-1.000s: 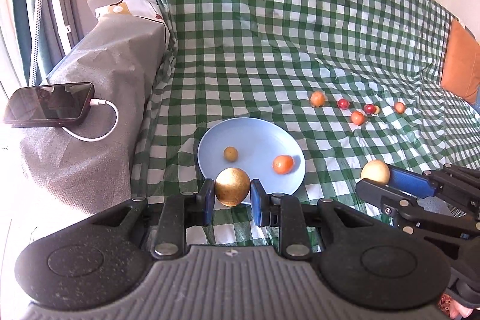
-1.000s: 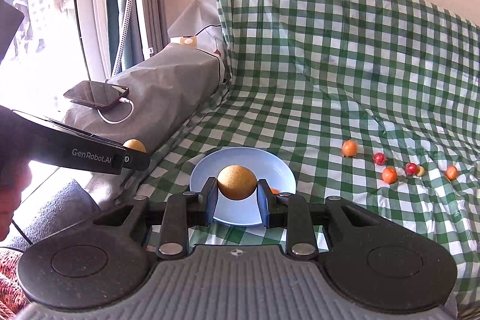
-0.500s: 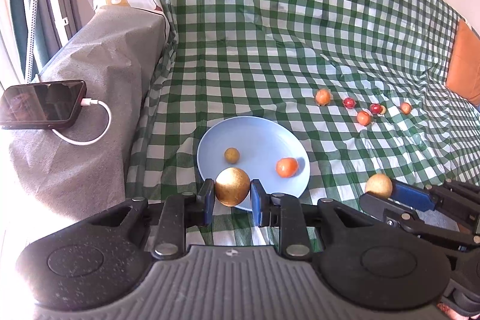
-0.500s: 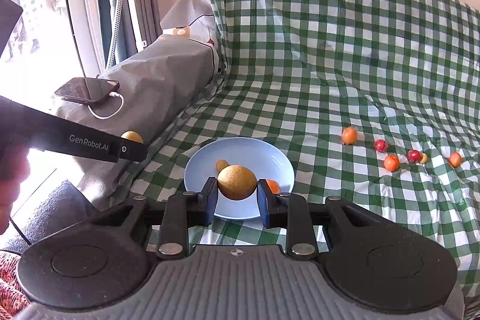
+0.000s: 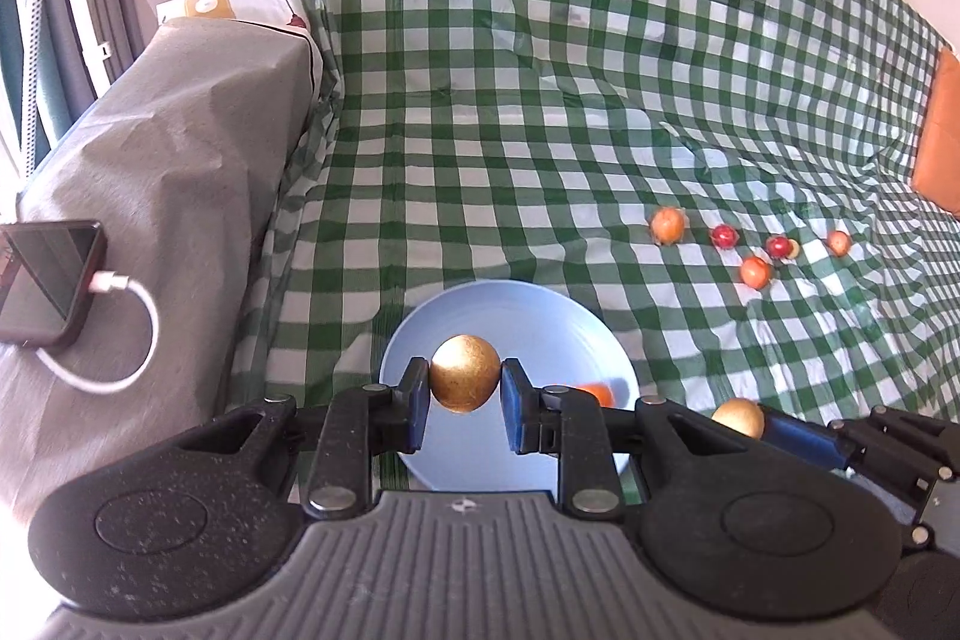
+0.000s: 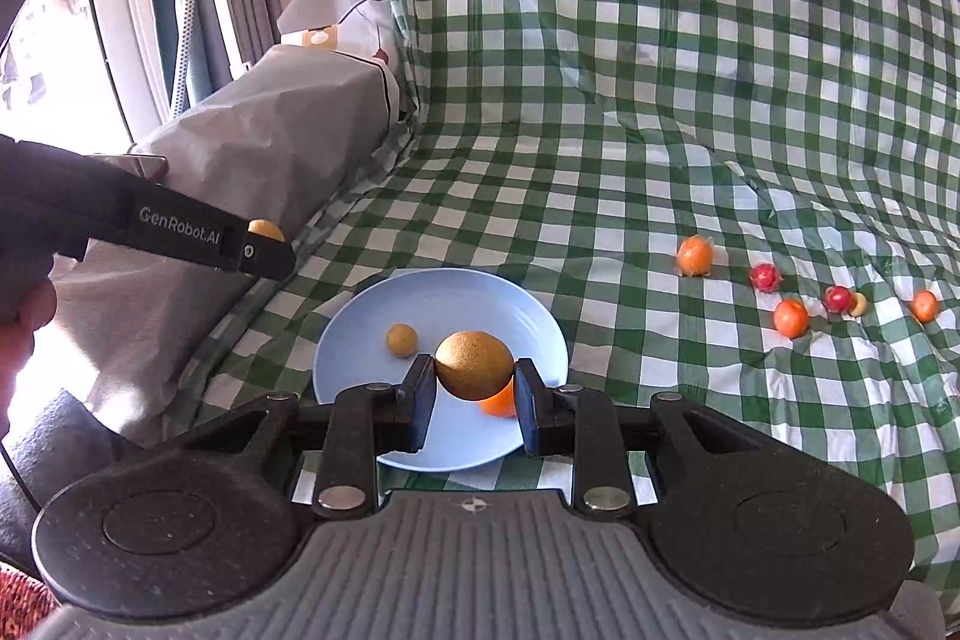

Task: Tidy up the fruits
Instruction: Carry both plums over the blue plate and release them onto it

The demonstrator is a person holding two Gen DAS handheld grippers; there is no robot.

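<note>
A round, shallow, pale blue plate (image 6: 528,316) with a smooth matte face lies on the green-and-white checked cloth (image 5: 540,100), which is thin, glossy and creased and runs up the backrest behind the plate. On the plate sit a small, dull brown, rough-skinned round fruit (image 6: 402,340) toward its left side and a smooth orange fruit (image 6: 501,403) toward its near right, partly hidden behind the gripper.

The left gripper (image 5: 465,388), black textured plastic with blue pads, is clamped on a golden-brown, egg-shaped fruit with a fine speckled skin (image 5: 465,381), held over the near part of the plate. The right gripper (image 6: 474,379) is clamped the same way on a second golden-brown speckled round fruit (image 6: 474,365), also above the plate's near half.

To the right of the plate, well apart from it, six small round fruits (image 6: 792,317) lie loose on the cloth: orange ones, glossy red ones and one tiny pale one touching a red one.

Left of the plate rises an armrest wrapped in grey, crinkled non-woven fabric (image 5: 180,148); a flat black phone (image 5: 45,292) with a white looped cable (image 5: 120,334) rests on it.
</note>
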